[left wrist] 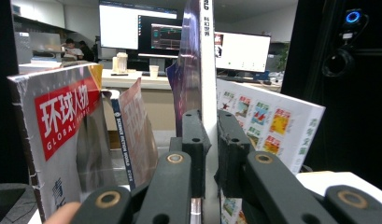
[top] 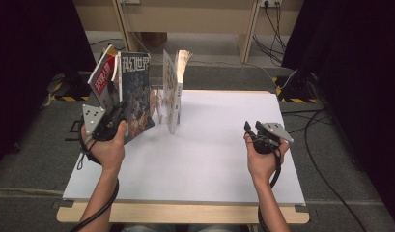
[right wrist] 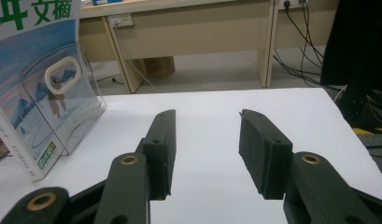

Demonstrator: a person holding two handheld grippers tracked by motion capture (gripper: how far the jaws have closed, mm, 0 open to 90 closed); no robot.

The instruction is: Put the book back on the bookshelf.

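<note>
My left gripper [top: 119, 116] is shut on the lower edge of a dark blue magazine [top: 137, 89], which stands upright at the table's left. In the left gripper view both jaws of this gripper [left wrist: 208, 140] clamp that magazine's thin white edge [left wrist: 208, 60]. A red-titled magazine [top: 104, 76] leans just left of it, shown close as the red cover [left wrist: 62, 116]. A white magazine [top: 172, 92] stands to the right, with its picture-covered face [left wrist: 268, 126] turned my way. My right gripper [top: 249, 131] stands open over the white sheet, its jaws [right wrist: 207, 149] apart with nothing between them.
A white sheet [top: 209, 150] covers the wooden table. A clear plastic book stand [right wrist: 74, 100] props the white magazine's blue-and-white cover [right wrist: 20, 93]. A thinner booklet [left wrist: 137, 135] stands between the red and blue magazines. Desks and cables lie beyond the table's far edge.
</note>
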